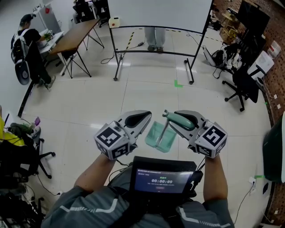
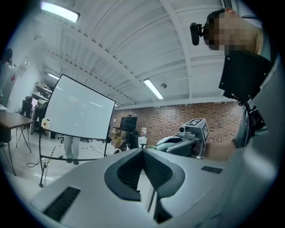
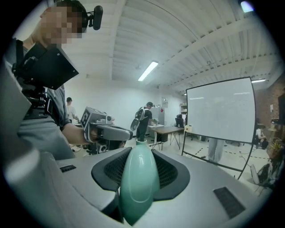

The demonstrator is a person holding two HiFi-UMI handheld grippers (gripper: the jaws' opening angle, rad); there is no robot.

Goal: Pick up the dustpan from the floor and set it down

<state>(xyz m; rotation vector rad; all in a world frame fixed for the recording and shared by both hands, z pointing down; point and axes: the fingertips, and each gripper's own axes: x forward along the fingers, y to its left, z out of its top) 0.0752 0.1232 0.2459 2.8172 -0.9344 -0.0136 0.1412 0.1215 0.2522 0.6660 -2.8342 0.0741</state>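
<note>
A pale green dustpan hangs in the air between my two grippers in the head view. Its pan (image 1: 160, 136) dangles low over the white floor, and its darker green handle (image 1: 180, 119) lies between the right jaws. My right gripper (image 1: 174, 120) is shut on that handle; in the right gripper view the handle (image 3: 139, 178) fills the gap of the right gripper (image 3: 140, 153) and sticks out past the tips. My left gripper (image 1: 144, 118) floats just left of the pan, jaws together and empty; the left gripper view shows the left gripper (image 2: 143, 153) shut on nothing.
A whiteboard on a rolling stand (image 1: 158, 13) stands ahead with someone's legs (image 1: 156, 38) behind it. A wooden table (image 1: 75, 35) and a seated person (image 1: 29, 40) are at the back left. Office chairs (image 1: 245, 84) line the right. A screen (image 1: 161, 180) sits at my chest.
</note>
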